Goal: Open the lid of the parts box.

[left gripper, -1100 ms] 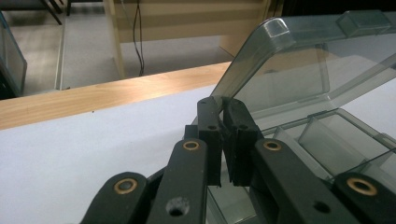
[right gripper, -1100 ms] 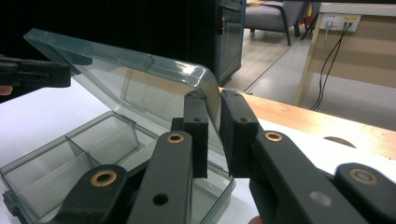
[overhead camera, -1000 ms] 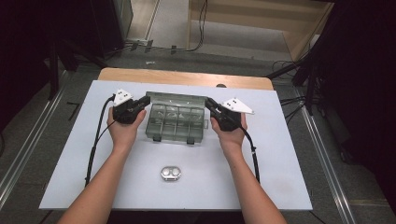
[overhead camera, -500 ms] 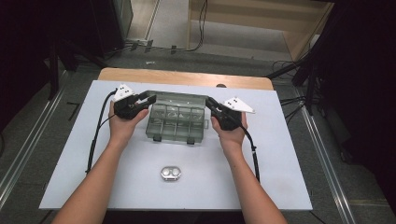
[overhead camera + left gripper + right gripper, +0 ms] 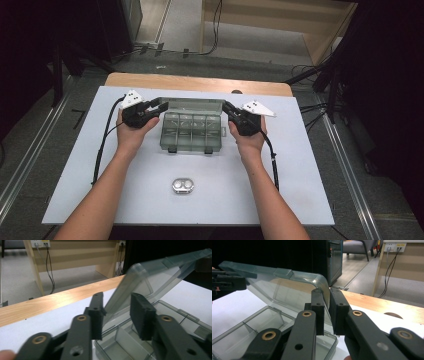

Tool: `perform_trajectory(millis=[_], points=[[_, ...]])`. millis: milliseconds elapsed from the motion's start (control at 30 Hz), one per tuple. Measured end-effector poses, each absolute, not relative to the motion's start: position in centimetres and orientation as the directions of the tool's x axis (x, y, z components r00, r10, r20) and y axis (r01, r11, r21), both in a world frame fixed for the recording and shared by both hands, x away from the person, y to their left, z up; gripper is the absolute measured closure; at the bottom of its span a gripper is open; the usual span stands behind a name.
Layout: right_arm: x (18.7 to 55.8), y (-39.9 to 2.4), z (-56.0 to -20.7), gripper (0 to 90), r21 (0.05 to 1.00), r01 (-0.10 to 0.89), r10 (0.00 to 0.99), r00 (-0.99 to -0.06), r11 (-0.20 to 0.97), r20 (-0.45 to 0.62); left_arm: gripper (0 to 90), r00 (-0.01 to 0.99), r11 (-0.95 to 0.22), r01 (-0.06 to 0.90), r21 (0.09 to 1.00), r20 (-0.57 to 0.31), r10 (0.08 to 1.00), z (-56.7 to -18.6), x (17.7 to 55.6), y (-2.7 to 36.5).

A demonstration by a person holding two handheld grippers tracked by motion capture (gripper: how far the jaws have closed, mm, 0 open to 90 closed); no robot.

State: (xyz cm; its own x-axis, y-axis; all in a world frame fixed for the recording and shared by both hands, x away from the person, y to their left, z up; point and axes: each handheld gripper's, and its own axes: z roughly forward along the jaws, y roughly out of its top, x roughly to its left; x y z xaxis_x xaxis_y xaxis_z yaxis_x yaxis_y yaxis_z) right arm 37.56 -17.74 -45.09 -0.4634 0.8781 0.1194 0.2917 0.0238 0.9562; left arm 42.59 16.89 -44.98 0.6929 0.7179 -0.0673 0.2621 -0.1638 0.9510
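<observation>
Right tongs (image 5: 326,312) pinch lid (image 5: 287,287); left tongs (image 5: 116,315) straddle it, opening.

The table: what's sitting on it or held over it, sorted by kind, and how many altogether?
Clear plastic compartment box, lid raised: 1
Small silver two-hollow case: 1
Hand-held grippers, left gripper and right gripper: 2
Total: 4
</observation>
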Motion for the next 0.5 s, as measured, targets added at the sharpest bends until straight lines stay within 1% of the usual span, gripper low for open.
perform_trajectory(millis=[133,200,300,500], points=[[37.71,-17.74,-45.08,81.7,0.954,0.298,0.879,-0.459,0.016,0.129,58.6,0.685,-0.144,0.271,0.952,-0.086,0.723,-45.02,42.98,16.89],[37.79,-17.7,-45.03,82.1,0.954,0.298,0.88,-0.457,0.015,0.129,60.1,0.681,-0.144,0.273,0.951,-0.085,0.727,-45.07,43.13,16.98],[37.96,-17.69,-44.93,82.7,0.954,0.3,0.883,-0.451,0.015,0.128,64.7,0.667,-0.14,0.288,0.947,-0.093,0.74,-45.19,43.3,17.16],[38.43,-17.61,-44.73,83.2,0.951,0.308,0.889,-0.438,0.01,0.133,70.6,0.655,-0.133,0.313,0.94,-0.113,0.747,-45.6,43.62,17.32]])
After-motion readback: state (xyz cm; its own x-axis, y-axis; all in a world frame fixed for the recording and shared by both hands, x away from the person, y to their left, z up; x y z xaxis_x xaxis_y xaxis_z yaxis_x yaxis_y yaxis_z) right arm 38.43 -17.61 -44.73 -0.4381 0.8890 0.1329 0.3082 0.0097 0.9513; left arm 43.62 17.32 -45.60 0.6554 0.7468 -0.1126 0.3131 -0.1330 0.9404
